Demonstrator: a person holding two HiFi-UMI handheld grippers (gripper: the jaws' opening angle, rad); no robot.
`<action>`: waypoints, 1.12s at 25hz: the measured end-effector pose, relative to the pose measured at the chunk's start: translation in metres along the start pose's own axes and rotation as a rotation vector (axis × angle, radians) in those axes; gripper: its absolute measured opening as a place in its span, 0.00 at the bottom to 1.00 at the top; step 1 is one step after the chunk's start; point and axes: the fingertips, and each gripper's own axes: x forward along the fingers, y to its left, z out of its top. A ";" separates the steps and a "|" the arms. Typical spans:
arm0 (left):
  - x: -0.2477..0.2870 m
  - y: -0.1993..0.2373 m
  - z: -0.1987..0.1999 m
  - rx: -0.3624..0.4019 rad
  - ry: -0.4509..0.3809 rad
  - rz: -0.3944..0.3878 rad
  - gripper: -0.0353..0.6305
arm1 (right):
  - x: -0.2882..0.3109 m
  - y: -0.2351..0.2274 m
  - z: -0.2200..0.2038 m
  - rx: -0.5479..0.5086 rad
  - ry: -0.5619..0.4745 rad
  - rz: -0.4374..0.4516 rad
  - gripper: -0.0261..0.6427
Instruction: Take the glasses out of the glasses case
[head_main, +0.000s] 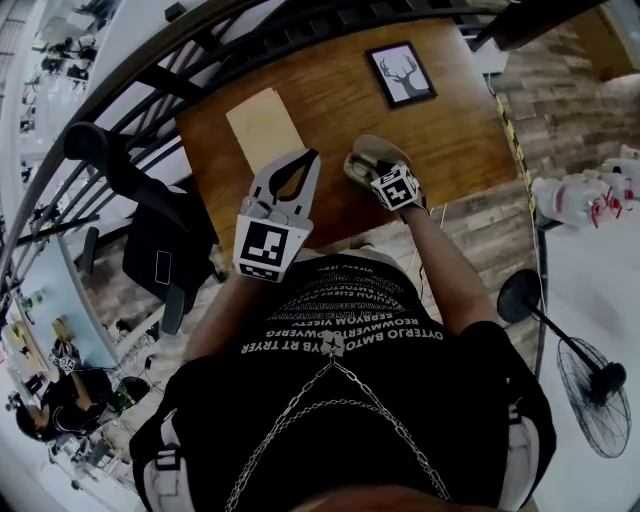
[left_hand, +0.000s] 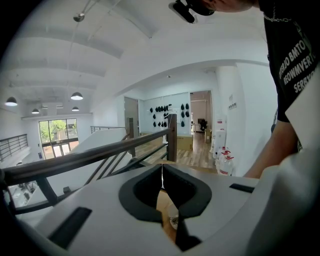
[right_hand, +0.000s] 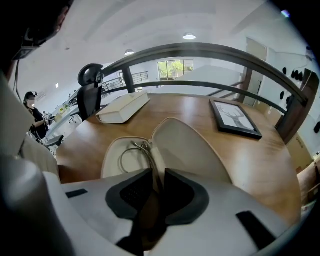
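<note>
An open beige glasses case (right_hand: 192, 147) lies on the wooden table (right_hand: 260, 160), its lid tipped up to the right. Thin metal-framed glasses (right_hand: 131, 150) rest in its left half. My right gripper (right_hand: 157, 176) is down at the case's near edge, and its jaws are closed on the glasses' thin arm where it runs in between them. In the head view the case (head_main: 362, 158) shows just beyond the right gripper (head_main: 374, 172). My left gripper (head_main: 311, 156) is held to the left of the case, above the table. Its jaws (left_hand: 161, 172) are shut with nothing between them.
A beige book (head_main: 265, 125) lies at the table's far left and a framed deer picture (head_main: 400, 73) at the far right. A dark railing (right_hand: 210, 50) curves behind the table. An office chair (head_main: 150, 230) stands to the left and a floor fan (head_main: 592, 380) to the right.
</note>
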 end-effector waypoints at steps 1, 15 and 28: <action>-0.001 0.000 -0.002 -0.002 0.003 0.001 0.10 | 0.001 0.001 0.000 -0.002 0.004 0.000 0.16; -0.009 -0.009 -0.007 -0.003 0.002 0.001 0.10 | -0.010 0.006 0.000 -0.102 0.003 -0.024 0.08; -0.030 -0.015 0.002 -0.006 -0.041 0.038 0.10 | -0.065 0.000 0.029 0.057 -0.205 -0.044 0.08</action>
